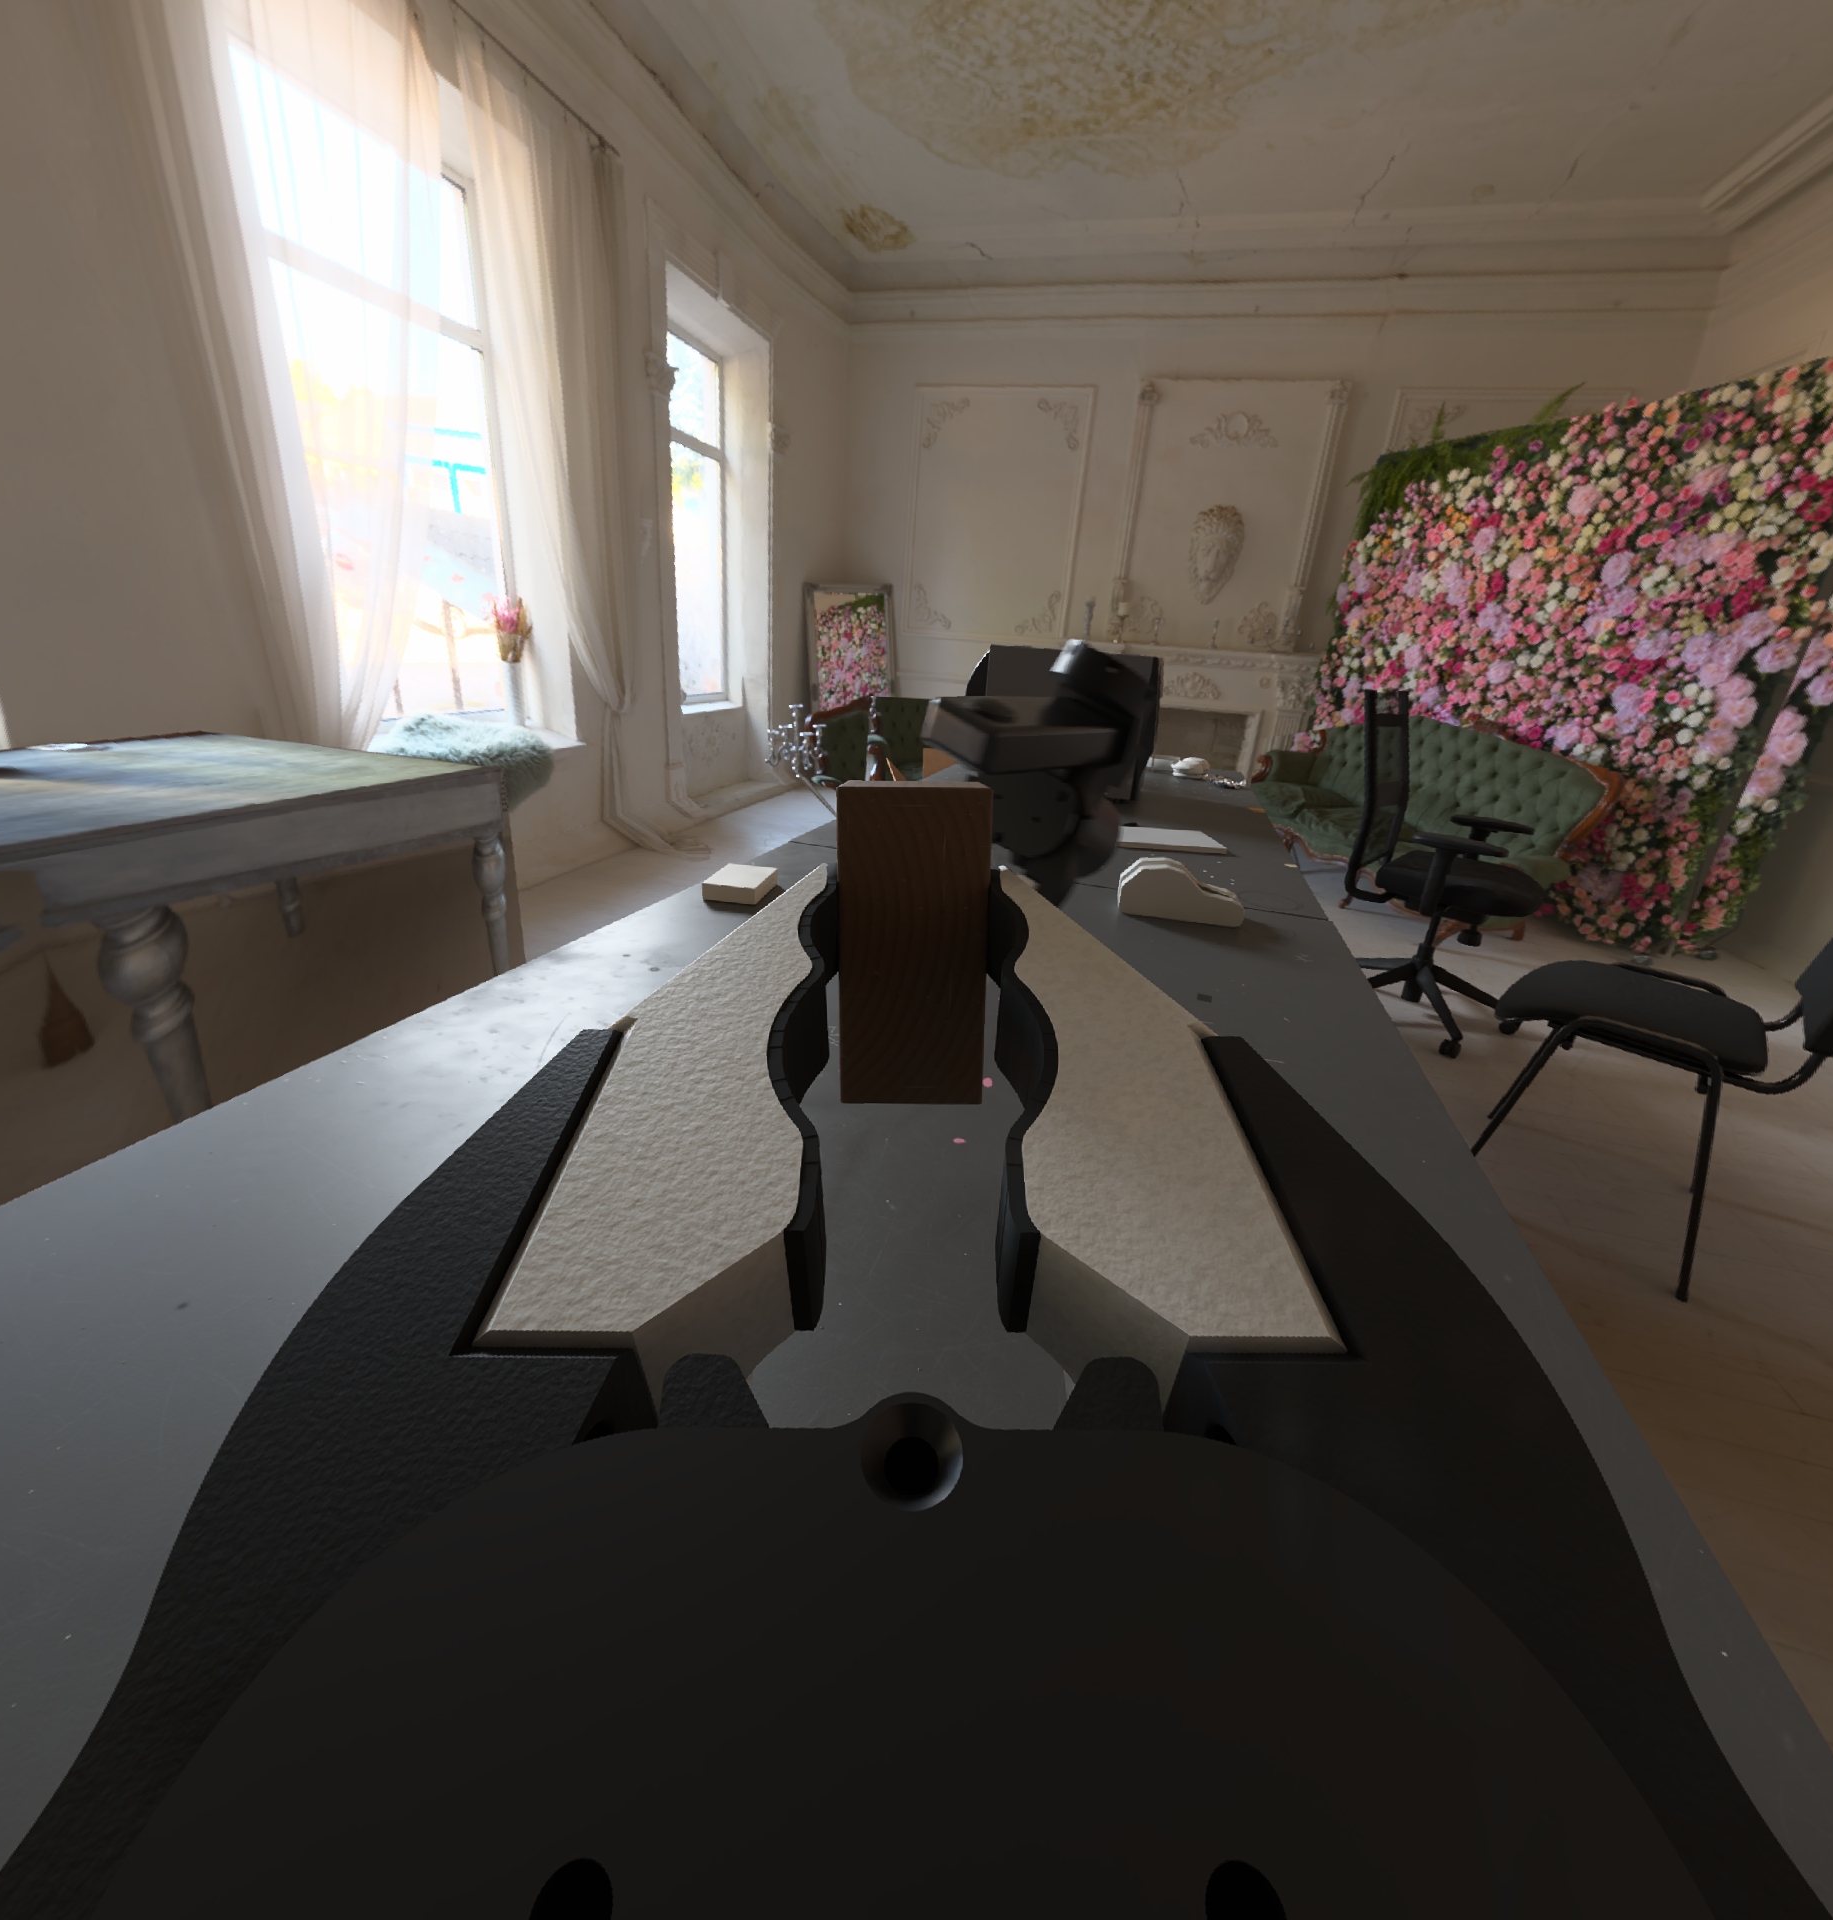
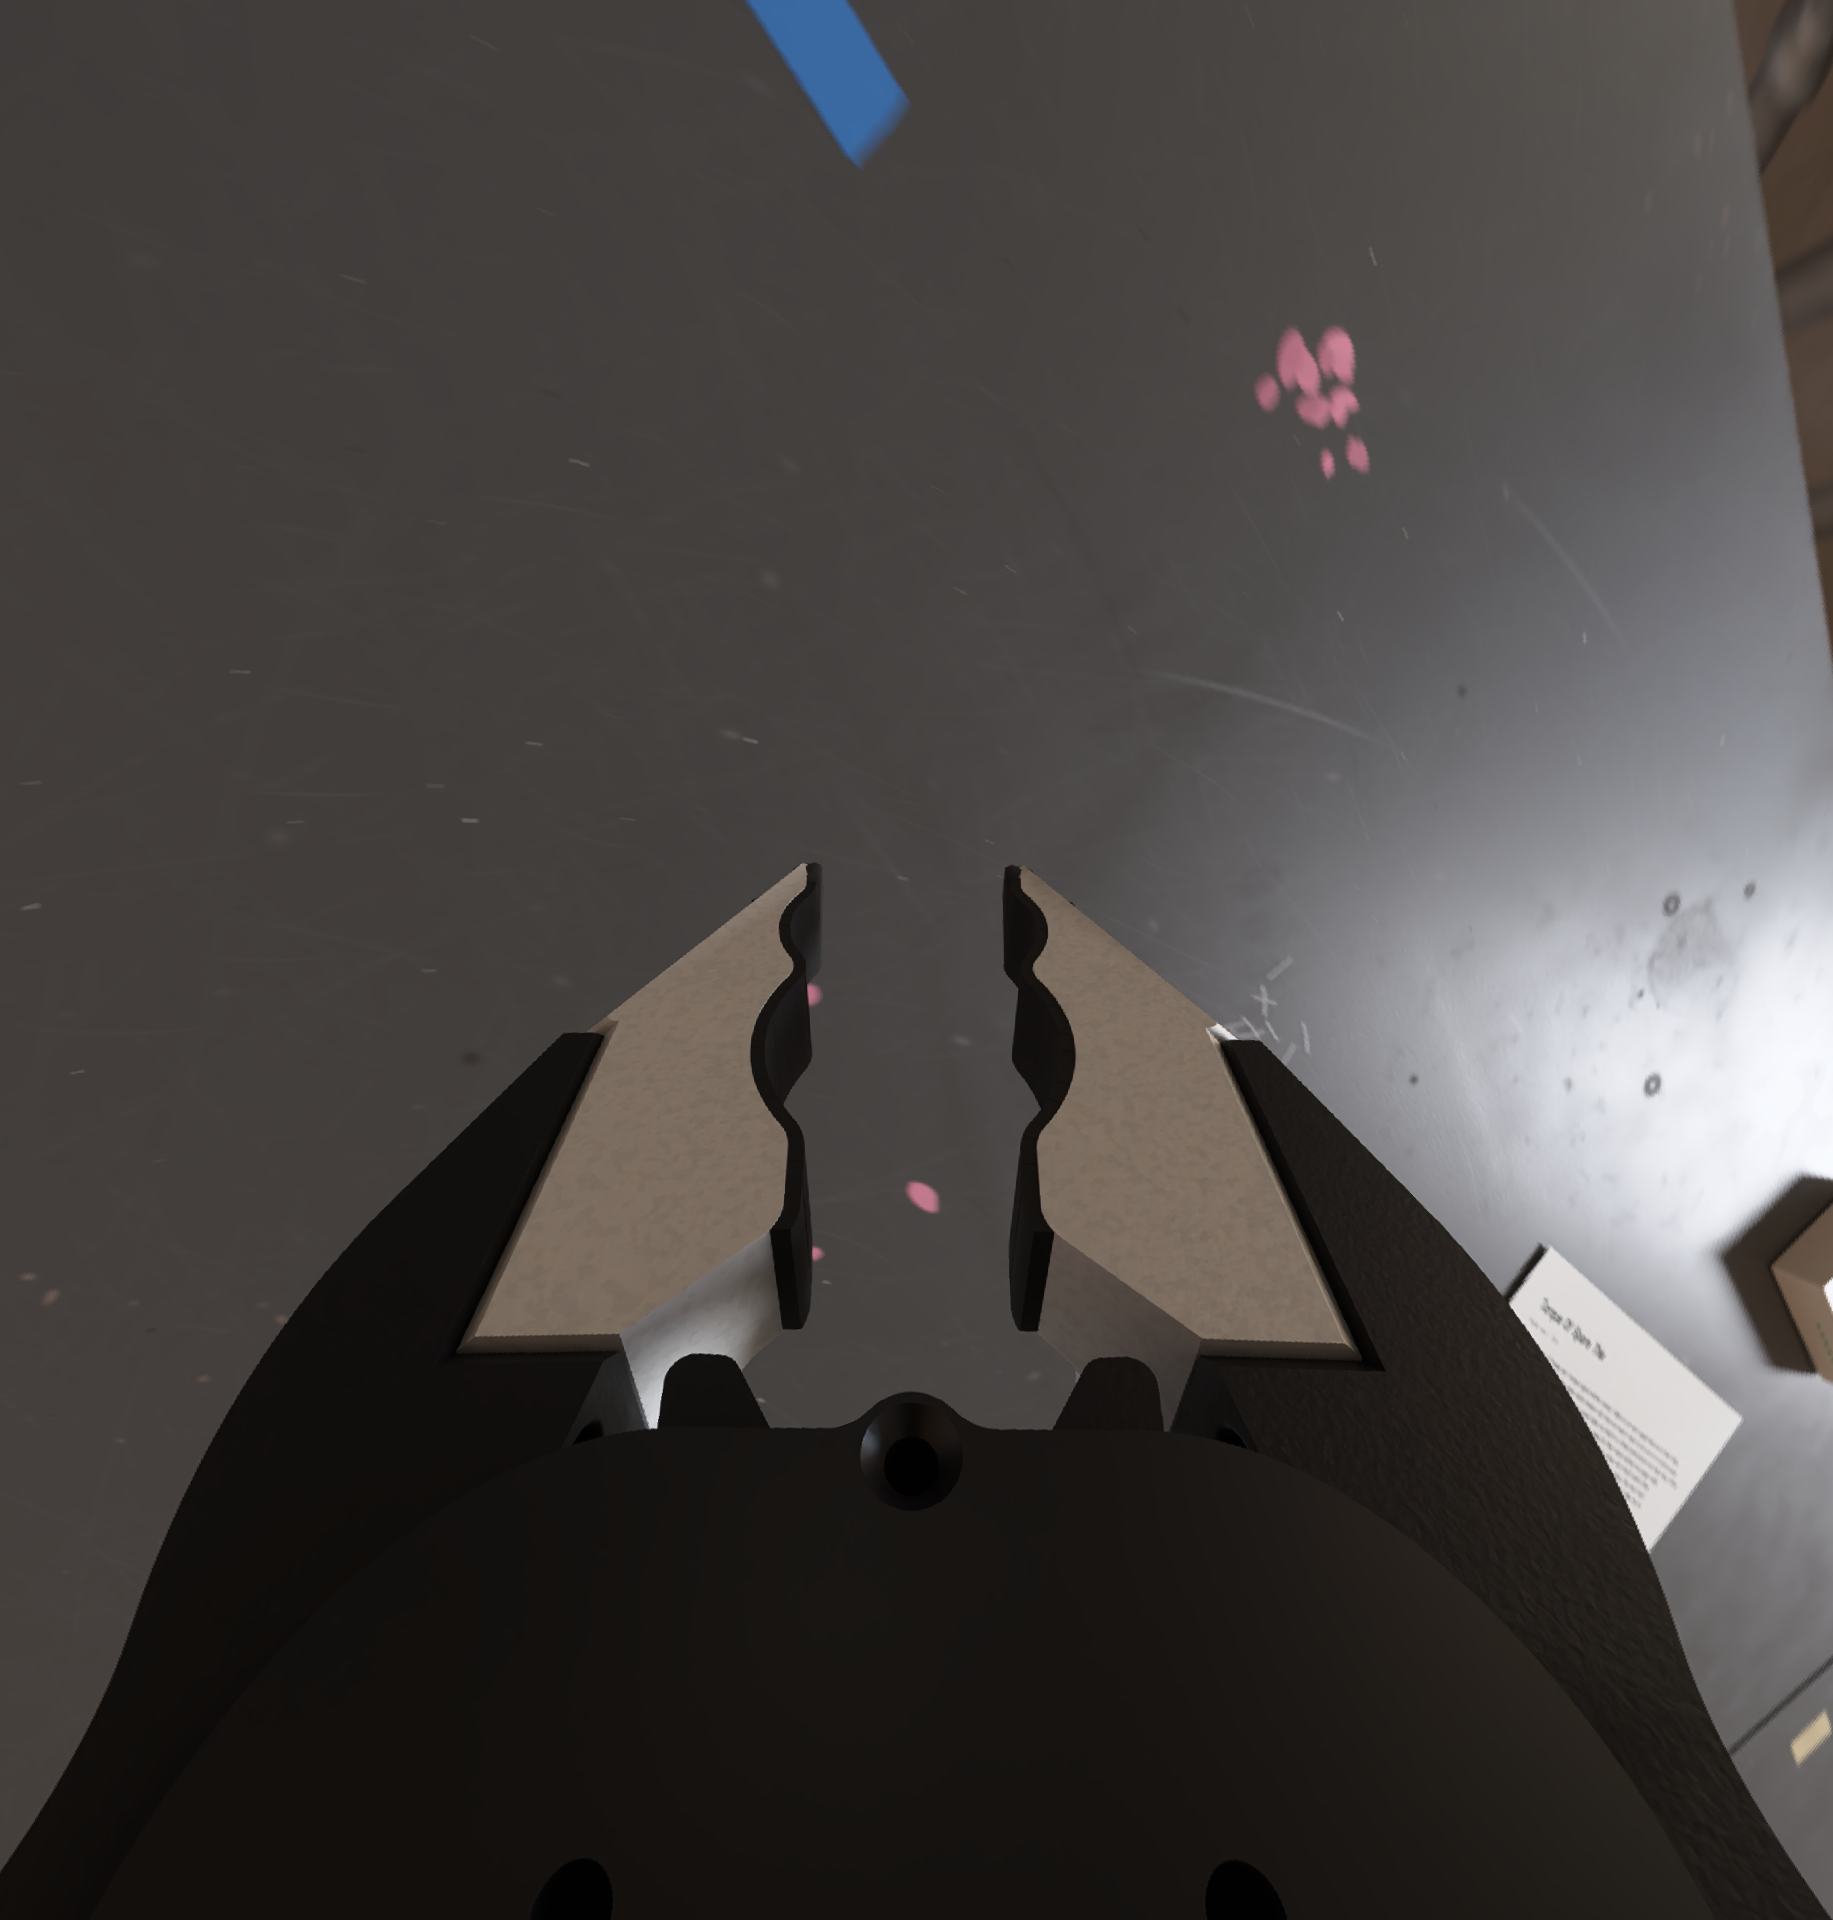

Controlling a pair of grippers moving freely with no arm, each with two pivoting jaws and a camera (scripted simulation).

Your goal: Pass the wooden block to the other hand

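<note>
Wooden block (image 1: 914, 940) stands clamped in left gripper (image 1: 912, 883) jaws.

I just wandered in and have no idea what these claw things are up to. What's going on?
The left gripper holds a dark wooden block upright between its fingers, above a long dark table. The right gripper is open and empty, pointing down at the tabletop. The handover has not happened yet.
</note>
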